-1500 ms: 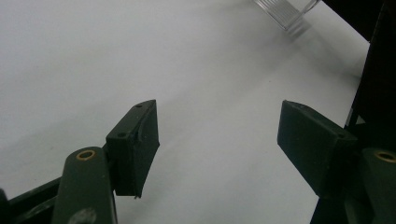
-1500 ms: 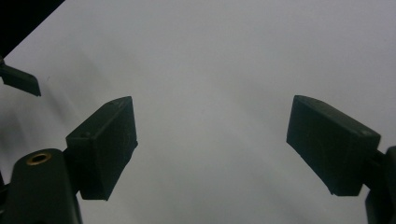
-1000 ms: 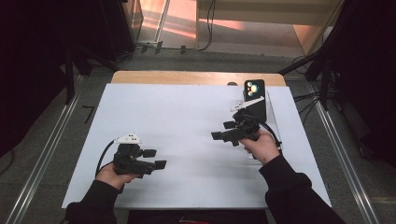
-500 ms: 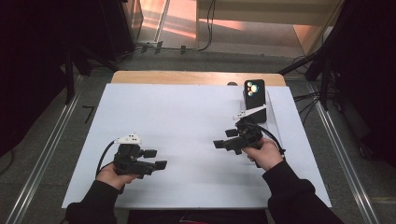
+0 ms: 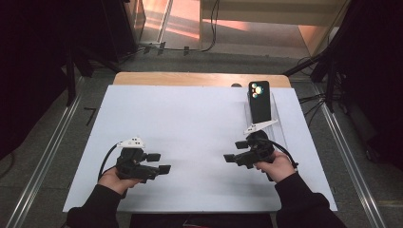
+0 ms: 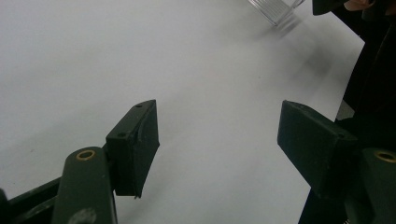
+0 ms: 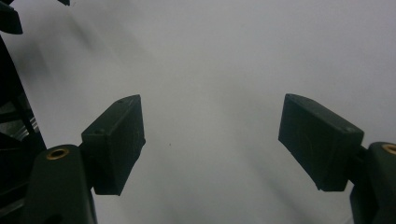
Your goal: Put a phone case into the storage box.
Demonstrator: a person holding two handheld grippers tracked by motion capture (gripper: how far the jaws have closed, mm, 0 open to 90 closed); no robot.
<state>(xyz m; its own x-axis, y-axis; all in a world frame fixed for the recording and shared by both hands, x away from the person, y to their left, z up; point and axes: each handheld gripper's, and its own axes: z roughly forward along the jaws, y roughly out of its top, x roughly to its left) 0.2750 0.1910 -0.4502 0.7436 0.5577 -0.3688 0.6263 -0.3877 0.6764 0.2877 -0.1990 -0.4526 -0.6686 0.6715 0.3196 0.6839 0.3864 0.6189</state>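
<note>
Both my claws hang low over the white table sheet point(image 5: 190, 123) with nothing in them: the left gripper point(image 5: 161, 162) has its jaws spread wide, and so does the right gripper point(image 5: 234, 151), with only bare white surface between the pads in each gripper view. The thing nearest my right claw is the black phone point(image 5: 259, 100), standing propped up, camera lenses at the top, in a clear acrylic stand point(image 5: 275, 124) at the far right of the sheet, just beyond my right hand point(image 5: 275, 166). The corner of that stand shows at the top of the left gripper view point(image 6: 275, 8). I judge the step in hand to be a reach for the phone with the right claw, which now points inward, away from it. To do it well I should turn that wrist towards the stand, keep the jaws wide until they straddle the phone's two long edges, close on the edges rather than the glass, and lift straight up along the stand's slope so the stand does not tip or slide. The left claw may steady the stand's base.
</note>
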